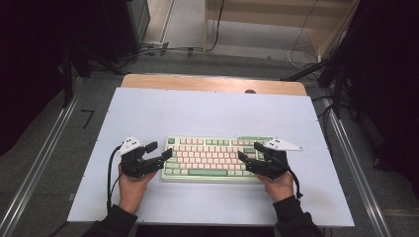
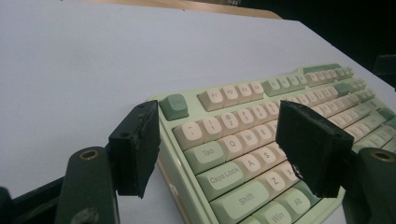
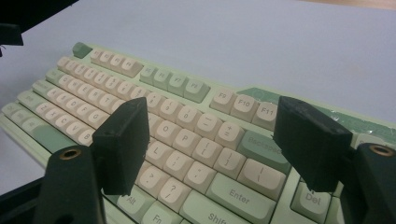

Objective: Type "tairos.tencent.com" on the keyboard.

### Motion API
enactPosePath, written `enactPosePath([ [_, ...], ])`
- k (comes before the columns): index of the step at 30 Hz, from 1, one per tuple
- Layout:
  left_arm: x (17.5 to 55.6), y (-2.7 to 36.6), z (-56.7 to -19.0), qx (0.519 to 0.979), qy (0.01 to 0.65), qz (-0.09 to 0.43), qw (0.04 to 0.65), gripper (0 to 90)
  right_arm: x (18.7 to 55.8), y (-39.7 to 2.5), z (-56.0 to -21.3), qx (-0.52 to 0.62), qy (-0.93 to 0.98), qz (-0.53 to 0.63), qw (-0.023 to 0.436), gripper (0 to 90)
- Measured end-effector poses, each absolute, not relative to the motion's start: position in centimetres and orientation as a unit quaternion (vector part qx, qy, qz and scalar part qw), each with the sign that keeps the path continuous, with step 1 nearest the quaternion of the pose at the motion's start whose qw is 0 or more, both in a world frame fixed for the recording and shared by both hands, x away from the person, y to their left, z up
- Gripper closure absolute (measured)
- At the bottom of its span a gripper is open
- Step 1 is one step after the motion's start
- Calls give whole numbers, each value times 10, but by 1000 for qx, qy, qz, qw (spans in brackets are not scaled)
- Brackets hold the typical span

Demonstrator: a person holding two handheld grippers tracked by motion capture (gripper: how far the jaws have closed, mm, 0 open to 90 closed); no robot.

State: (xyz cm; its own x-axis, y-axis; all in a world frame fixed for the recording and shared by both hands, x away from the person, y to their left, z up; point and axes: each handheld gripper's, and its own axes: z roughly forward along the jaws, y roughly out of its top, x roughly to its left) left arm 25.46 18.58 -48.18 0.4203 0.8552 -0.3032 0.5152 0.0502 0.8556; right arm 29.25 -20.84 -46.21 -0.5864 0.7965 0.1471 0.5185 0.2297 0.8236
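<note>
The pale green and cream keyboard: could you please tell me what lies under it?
The pale green and cream keyboard lies flat on the light blue table sheet, which shows all around it. The sheet's patch directly beneath is covered. Both open grippers, left and right, flank its ends.

The keyboard (image 1: pixel 212 159) has a pale mint-green case with cream keys across its middle and darker sage-green keys at the Esc corner, the Tab, Caps Lock and Shift column, the Enter and Backspace keys and the space bar, all with grey lettering. The left hand-held gripper (image 1: pixel 159 150) and the right hand-held gripper (image 1: pixel 250 152) are black, each topped by a white three-cornered plate with small dark dots. The desk (image 1: pixel 207 113) is covered in a plain pale lavender-blue sheet, with a light brown wooden strip along its far edge.
</note>
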Motion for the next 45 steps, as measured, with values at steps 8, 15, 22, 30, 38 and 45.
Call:
enactPosePath([
  [8, 252, 195, -481, 662, 518, 172, 513, 314, 290, -216, -461, 432, 765, 451, 158, 252],
  [15, 249, 201, -480, 659, 521, 180, 512, 313, 288, -230, -460, 441, 757, 452, 167, 251],
  [22, 246, 211, -479, 660, 524, 199, 500, 313, 286, -253, -460, 461, 745, 448, 180, 233],
  [30, 247, 223, -482, 658, 539, 210, 482, 298, 287, -289, -463, 493, 721, 439, 209, 221],
  [38, 252, 241, -485, 646, 562, 235, 461, 297, 287, -324, -466, 519, 698, 433, 236, 221],
  [45, 260, 252, -488, 635, 580, 252, 443, 298, 289, -352, -475, 548, 685, 416, 240, 221],
])
